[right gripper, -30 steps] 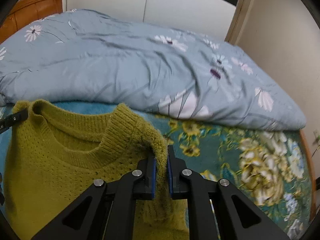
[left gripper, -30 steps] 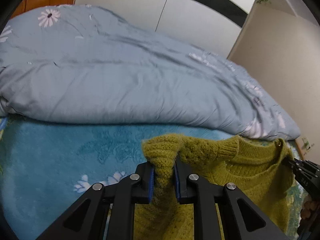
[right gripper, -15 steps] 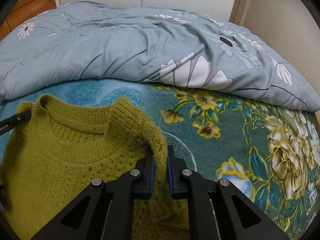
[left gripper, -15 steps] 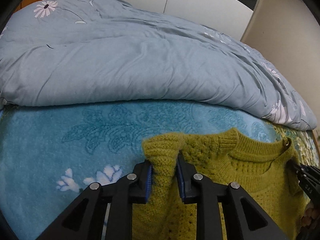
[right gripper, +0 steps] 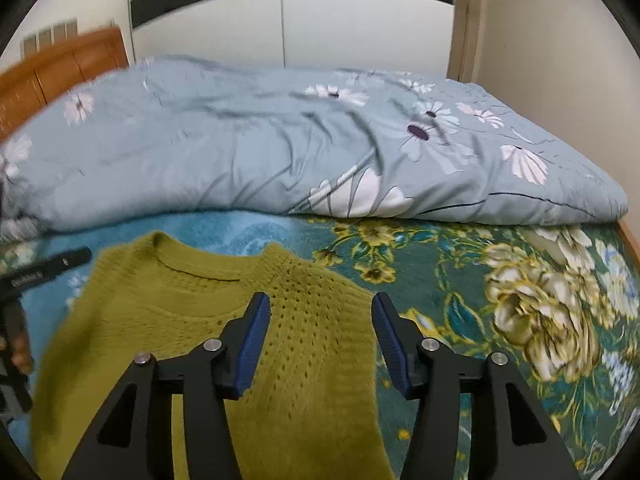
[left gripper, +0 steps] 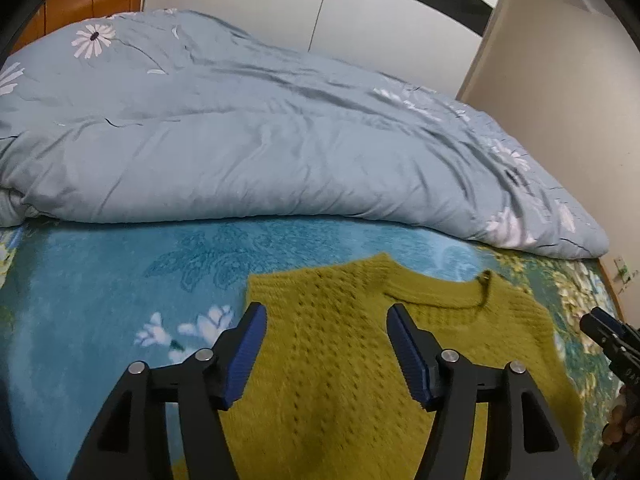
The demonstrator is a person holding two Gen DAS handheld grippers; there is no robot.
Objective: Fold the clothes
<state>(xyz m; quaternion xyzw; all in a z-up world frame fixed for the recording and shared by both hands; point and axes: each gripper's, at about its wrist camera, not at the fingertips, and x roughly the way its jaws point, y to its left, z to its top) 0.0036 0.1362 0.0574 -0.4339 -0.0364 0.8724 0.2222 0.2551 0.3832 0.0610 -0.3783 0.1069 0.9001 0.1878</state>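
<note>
Opening just now, L gripper (left gripper: 322, 330) & R gripper (right gripper: 320, 318) released over sweater (left gripper: 340, 360).

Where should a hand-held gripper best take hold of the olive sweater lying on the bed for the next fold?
Probably at a shoulder corner of the olive sweater, coming from its outer side edge. It lies flat, neckline toward the quilt, so the free edges offer the only pinchable fabric.
</note>
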